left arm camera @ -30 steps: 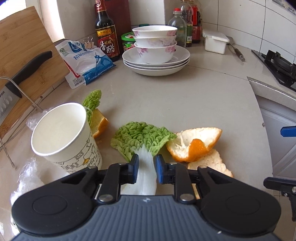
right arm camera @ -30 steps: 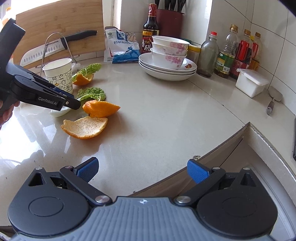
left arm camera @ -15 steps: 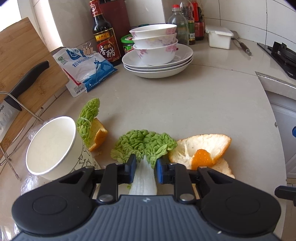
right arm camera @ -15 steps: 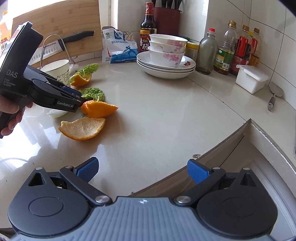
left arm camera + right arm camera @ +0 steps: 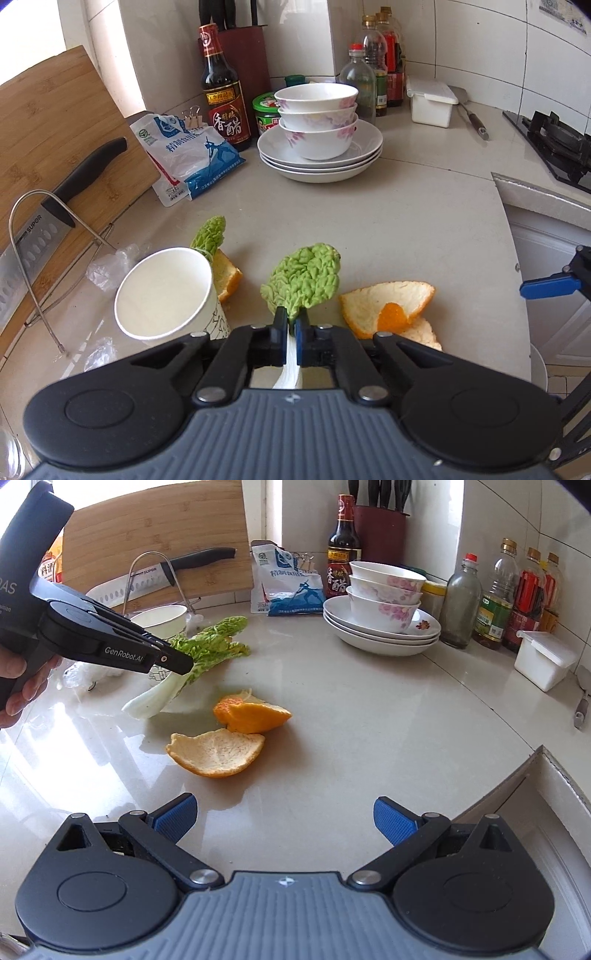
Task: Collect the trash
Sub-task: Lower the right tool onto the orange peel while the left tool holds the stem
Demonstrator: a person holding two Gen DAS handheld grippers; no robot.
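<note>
My left gripper (image 5: 291,321) has its jaws closing on the white stem of a green cabbage leaf (image 5: 303,277), and the pads press on it. The leaf stands up off the counter, and in the right wrist view the leaf (image 5: 207,646) hangs from the left gripper (image 5: 184,662) with its stem end low. Two orange peels (image 5: 388,299) lie just right of it, also visible as orange peels (image 5: 255,714). A white paper cup (image 5: 162,291) stands to the left, with another leaf (image 5: 210,236) and a peel piece behind it. My right gripper (image 5: 284,819) is open and empty, near the counter's edge.
Stacked bowls on plates (image 5: 317,125), a vinegar bottle (image 5: 221,92) and a salt bag (image 5: 188,158) stand at the back. A cutting board with a knife (image 5: 85,170) leans at the left. A stove (image 5: 554,140) is at the far right, past the counter edge (image 5: 517,258).
The left gripper's jaws closed onto the leaf's white stem and rose, lifting the leaf upright off the counter. The right gripper stayed open and in place.
</note>
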